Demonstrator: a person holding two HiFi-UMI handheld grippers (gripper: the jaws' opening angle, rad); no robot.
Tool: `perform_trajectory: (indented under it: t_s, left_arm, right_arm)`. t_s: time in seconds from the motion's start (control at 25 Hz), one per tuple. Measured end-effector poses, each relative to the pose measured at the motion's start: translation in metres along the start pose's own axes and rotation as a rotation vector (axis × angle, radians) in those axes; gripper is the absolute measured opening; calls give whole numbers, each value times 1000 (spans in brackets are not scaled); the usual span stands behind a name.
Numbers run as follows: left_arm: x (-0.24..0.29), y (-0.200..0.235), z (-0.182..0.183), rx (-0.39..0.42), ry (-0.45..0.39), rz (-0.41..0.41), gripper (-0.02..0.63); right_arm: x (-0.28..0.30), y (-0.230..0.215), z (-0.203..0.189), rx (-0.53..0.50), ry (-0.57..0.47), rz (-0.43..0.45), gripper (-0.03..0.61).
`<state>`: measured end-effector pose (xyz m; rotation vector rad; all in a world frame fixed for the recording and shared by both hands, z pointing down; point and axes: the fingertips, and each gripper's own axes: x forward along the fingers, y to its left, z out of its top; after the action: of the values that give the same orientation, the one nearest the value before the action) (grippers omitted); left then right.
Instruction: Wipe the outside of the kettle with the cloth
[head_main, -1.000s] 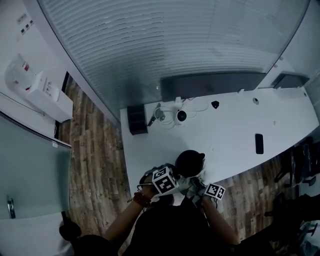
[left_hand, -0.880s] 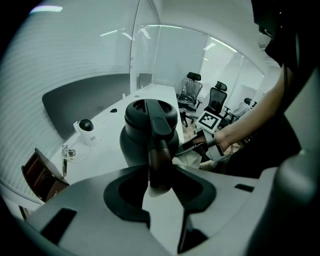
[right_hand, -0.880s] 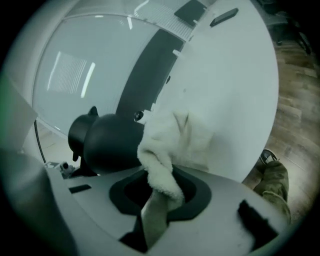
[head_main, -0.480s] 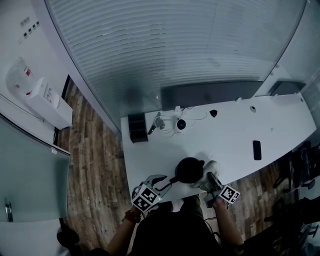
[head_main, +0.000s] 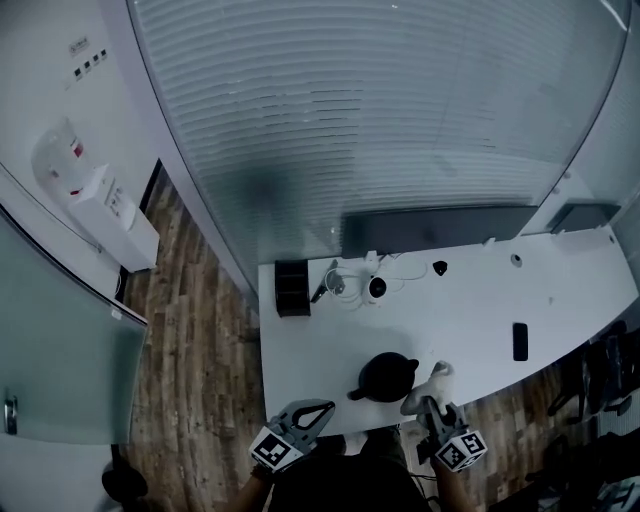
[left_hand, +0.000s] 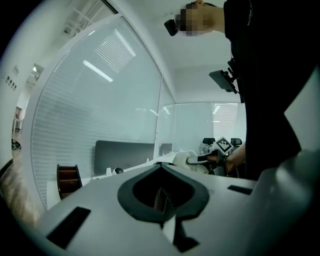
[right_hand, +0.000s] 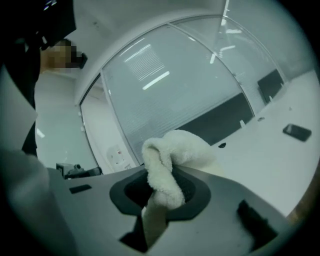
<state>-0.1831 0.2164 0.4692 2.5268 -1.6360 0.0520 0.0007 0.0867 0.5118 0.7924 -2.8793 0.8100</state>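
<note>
A black kettle (head_main: 386, 376) stands near the front edge of the white table (head_main: 470, 310), its handle toward the left. My left gripper (head_main: 320, 410) hovers at the table's edge, left of the kettle and apart from it. In the left gripper view its jaws (left_hand: 162, 196) have just been closing and are shut with nothing between them. My right gripper (head_main: 428, 404) is shut on a white fluffy cloth (head_main: 432, 383), just right of the kettle. In the right gripper view the cloth (right_hand: 172, 157) bulges out of the jaws. The left gripper view also shows the right gripper (left_hand: 202, 161).
A black phone (head_main: 518, 341) lies at the table's right. A small round white device with cables (head_main: 375, 288) and a dark box (head_main: 291, 288) sit at the back left. A dark panel (head_main: 440, 230) and a blinded glass wall stand behind. Wooden floor lies to the left.
Both grippers have drawn back from the kettle toward the table's near edge and risen. The left jaws, open by the handle half a second ago, are now shut. The cloth stayed in the right gripper.
</note>
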Motion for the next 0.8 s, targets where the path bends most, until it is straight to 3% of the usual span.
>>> perform_trajectory:
  t_s: [0.12,0.32,0.64,0.8]
  left_arm:
    - [4,-1,-1,4,6,14,5]
    - [9,0,7,24,-3,17,5]
    - [2,2,9,52,5,27,5]
    - [-5,3,7,27,10,47,5]
  right_arm:
    - [-3,29,9,-168,34,25,69]
    - [7,66,31,-309,22,75,67]
    - [28,85,56,-330,-18,127,67]
    - [33,91,64,-336,-35,144,66]
